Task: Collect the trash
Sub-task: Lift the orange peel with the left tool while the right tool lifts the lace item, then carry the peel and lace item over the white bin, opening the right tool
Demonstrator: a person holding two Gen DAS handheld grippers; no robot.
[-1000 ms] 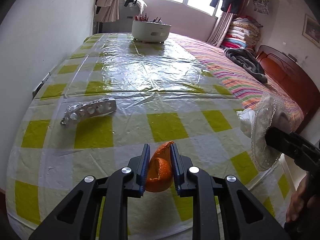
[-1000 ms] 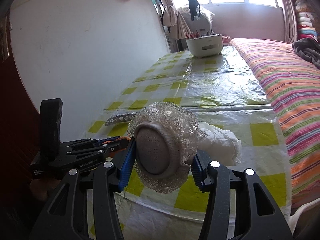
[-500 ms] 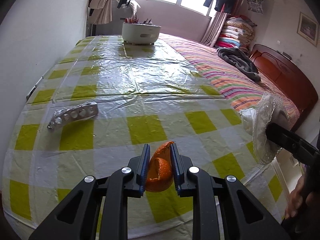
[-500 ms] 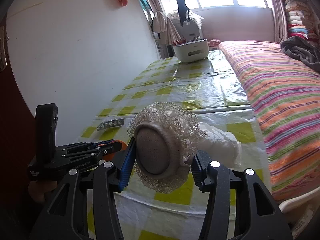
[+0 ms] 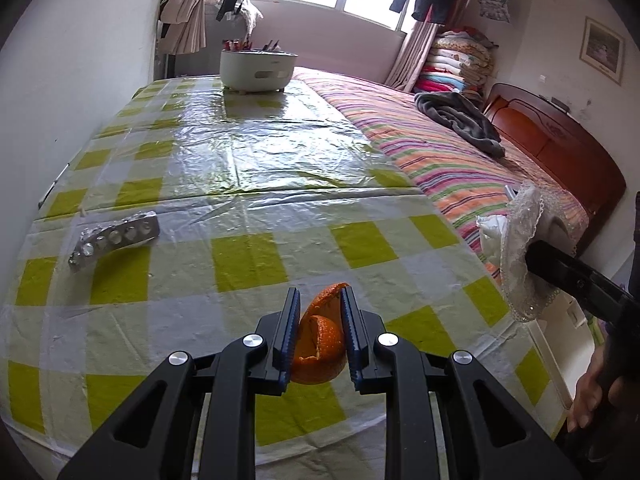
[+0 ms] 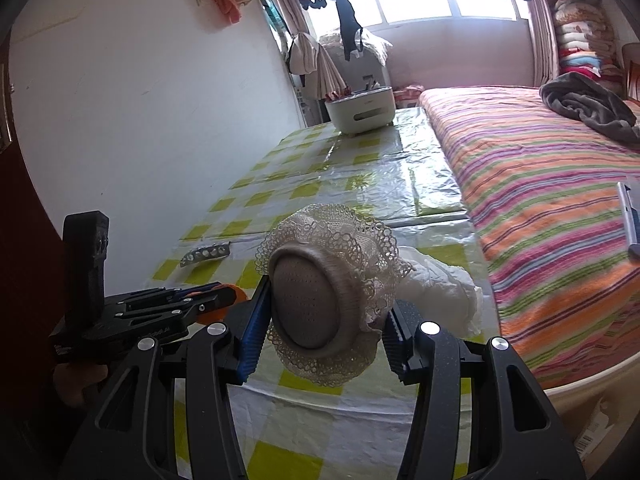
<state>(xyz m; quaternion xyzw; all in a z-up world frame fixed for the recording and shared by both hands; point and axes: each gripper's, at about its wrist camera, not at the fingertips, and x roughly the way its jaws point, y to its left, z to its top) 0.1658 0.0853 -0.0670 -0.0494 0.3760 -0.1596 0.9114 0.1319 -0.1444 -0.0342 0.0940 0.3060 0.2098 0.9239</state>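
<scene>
- There are two grippers. The left gripper (image 5: 319,326) pinches one orange peel (image 5: 320,354) between its blue pads, above the near edge of the table (image 5: 248,168).
- The right gripper (image 6: 326,326) squeezes one round lace-edged thing (image 6: 320,300). It could be a small cap or a cover; it is hard to tell which. Its lace hides the tips of the pads (image 6: 253,330).
- One white crumpled wad (image 6: 436,292) sits just behind the lace thing. Whether the gripper holds it too cannot be told.
- One silver pill strip (image 5: 114,238) lies flat on the table, to the left, well apart from both grippers.
- One white bin (image 5: 258,69) with small things sticking out stands at the far end of the table. What is in it is too small to make out.
- One bed (image 6: 552,208) with a striped cover runs along the table. One grey blanket (image 6: 588,104) lies on it.
- One hand (image 5: 592,396) shows at the right edge of the left view, cut off by the frame.
- In the right view, the hand under the left gripper is dark and mostly hidden.
</scene>
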